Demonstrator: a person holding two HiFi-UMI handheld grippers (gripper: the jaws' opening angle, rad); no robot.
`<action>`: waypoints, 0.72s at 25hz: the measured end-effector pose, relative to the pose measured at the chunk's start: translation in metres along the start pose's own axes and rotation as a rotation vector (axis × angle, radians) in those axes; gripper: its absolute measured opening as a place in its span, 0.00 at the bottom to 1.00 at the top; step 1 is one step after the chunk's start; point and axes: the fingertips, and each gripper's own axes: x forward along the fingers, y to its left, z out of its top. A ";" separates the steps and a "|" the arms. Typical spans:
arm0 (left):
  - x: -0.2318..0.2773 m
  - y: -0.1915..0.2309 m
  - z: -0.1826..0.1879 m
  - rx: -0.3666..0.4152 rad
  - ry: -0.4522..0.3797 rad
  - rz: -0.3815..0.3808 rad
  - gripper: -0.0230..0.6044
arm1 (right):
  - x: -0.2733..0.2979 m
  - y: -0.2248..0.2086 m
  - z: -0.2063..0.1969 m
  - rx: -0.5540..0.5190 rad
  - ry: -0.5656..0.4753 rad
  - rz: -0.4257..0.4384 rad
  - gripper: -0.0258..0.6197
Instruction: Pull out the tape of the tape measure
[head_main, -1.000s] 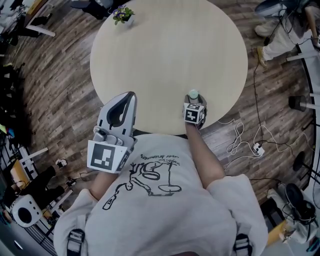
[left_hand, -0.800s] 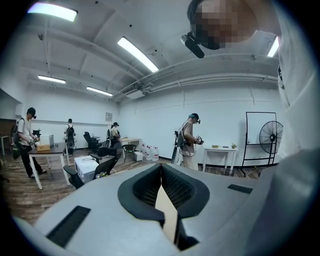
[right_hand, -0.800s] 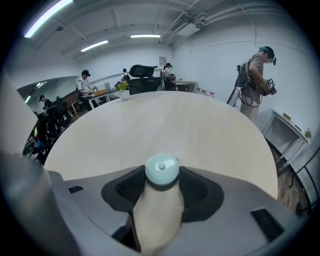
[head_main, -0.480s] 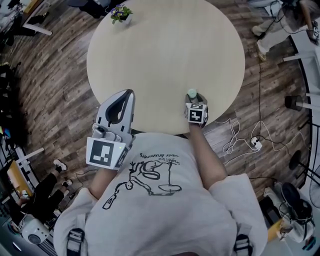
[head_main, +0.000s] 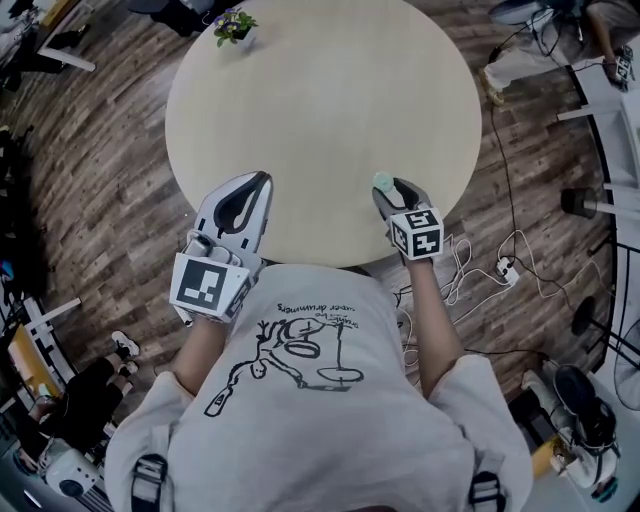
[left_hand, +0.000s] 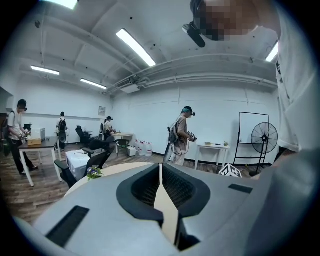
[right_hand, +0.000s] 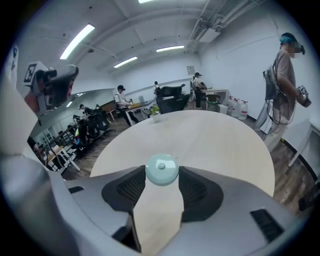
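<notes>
The tape measure (right_hand: 161, 170) is a small round pale green case. It sits between the tips of my right gripper (right_hand: 161, 174), whose jaws have just been closing and now press on both its sides. In the head view the tape measure (head_main: 384, 182) and the right gripper (head_main: 388, 190) hang above the near right edge of the round beige table (head_main: 320, 90). No pulled-out tape shows. My left gripper (head_main: 246, 192) is over the table's near left edge. Its jaws (left_hand: 160, 166) meet at the tips with nothing between them.
A small potted plant (head_main: 233, 25) stands at the table's far left edge. Cables and a power strip (head_main: 507, 268) lie on the wooden floor to the right. Several people, desks, chairs and a standing fan (left_hand: 264, 137) are around the room.
The right gripper has risen from the table with the tape measure and tipped more steeply downward. The left gripper has sunk a little.
</notes>
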 end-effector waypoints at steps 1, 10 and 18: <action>0.002 -0.001 -0.002 -0.004 0.000 -0.014 0.08 | -0.008 0.006 0.008 -0.017 -0.009 0.029 0.38; 0.015 -0.020 -0.022 -0.097 0.033 -0.237 0.08 | -0.078 0.075 0.073 -0.174 -0.096 0.363 0.38; 0.016 -0.061 -0.044 -0.206 0.106 -0.554 0.08 | -0.137 0.139 0.091 -0.259 -0.161 0.779 0.38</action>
